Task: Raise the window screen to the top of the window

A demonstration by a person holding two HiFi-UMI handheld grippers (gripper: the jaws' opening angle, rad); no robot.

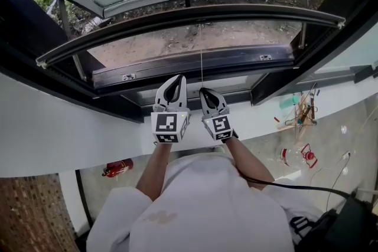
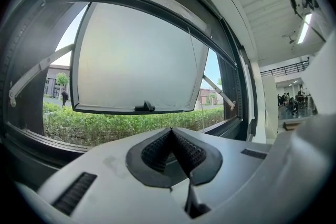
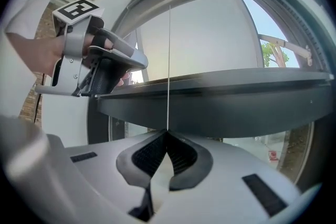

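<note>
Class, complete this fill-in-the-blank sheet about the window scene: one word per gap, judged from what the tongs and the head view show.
1. The right tongs are shut on a thin ____ that runs straight up.
2. The left tongs are shut and hold ____.
3. The fire extinguisher in the head view is coloured ____.

Missing words: cord; nothing; red.

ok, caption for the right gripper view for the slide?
Right gripper shut on the thin cord running up past the dark rail; left gripper alongside.
</note>
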